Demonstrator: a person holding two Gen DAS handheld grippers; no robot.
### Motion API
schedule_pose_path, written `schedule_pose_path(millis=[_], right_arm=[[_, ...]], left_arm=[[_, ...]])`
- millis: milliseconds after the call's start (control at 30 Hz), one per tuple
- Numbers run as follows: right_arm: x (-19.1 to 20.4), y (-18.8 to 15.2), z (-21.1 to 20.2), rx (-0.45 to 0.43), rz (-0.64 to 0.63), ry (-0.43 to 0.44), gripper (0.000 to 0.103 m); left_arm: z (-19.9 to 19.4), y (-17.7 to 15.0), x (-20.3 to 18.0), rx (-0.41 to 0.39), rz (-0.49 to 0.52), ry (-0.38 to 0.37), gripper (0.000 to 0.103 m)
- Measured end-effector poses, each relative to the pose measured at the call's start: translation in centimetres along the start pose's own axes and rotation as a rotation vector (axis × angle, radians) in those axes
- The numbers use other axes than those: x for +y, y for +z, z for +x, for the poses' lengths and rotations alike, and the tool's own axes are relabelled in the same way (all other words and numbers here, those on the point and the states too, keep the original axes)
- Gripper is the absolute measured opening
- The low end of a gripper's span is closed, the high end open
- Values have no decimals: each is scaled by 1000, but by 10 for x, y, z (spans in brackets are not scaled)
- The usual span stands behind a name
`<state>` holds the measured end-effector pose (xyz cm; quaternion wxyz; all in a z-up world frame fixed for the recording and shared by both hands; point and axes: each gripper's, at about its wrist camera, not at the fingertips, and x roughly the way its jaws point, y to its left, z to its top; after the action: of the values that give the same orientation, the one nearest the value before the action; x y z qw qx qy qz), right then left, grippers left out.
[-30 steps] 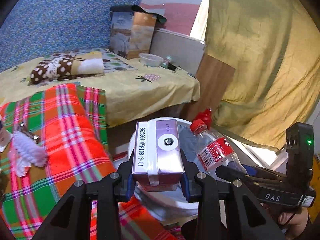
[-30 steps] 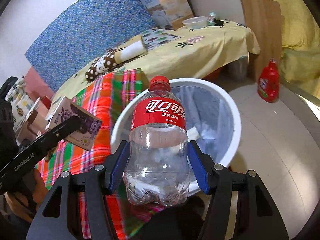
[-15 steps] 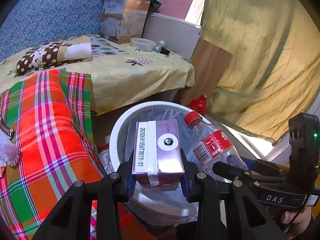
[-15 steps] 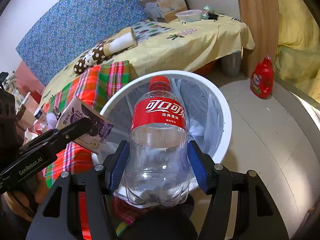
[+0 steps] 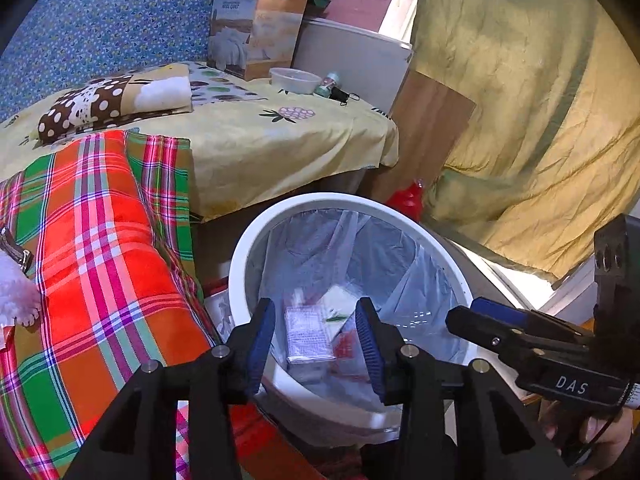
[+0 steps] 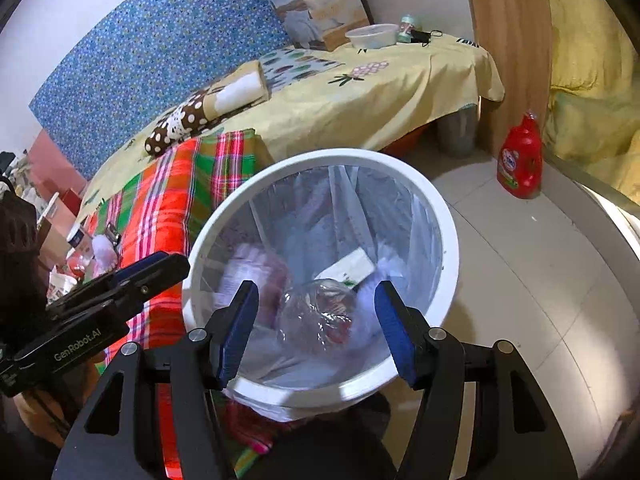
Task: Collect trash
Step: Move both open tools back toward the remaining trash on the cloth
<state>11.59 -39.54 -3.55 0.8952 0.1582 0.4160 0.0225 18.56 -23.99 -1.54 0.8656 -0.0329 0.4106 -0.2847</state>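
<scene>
My left hand-held gripper [image 5: 316, 344] is over the white bin [image 5: 256, 236], jaws opening, nothing between them; the purple carton [image 5: 308, 334] lies inside the bin. My right hand-held gripper [image 6: 316, 334] is over the bin too, jaws apart and empty; the plastic bottle [image 6: 320, 312] is down in the liner. I judge the drop step done. Next: go to the plaid bed [image 5: 100, 248] beside the bin for more trash.

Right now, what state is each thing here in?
Left gripper: opening, nothing between its pads.
Right gripper: open, empty.
Milk carton: lying in the bin.
Cola bottle: lying in the bin.
Trash bin: upright, bag-lined.
Red detergent bottle: upright, capped.
Plastic bowl: upright.
</scene>
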Motion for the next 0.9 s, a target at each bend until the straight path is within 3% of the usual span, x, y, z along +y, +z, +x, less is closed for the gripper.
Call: schedule_pose_path(millis=[367, 900], right_arm=[[15, 0, -9, -48, -10, 37, 62], [70, -19, -21, -88, -122, 132, 62]], left_arm=[[-31, -7, 6, -48, -19, -13, 42], [-101, -48, 43, -104, -94, 66, 42]])
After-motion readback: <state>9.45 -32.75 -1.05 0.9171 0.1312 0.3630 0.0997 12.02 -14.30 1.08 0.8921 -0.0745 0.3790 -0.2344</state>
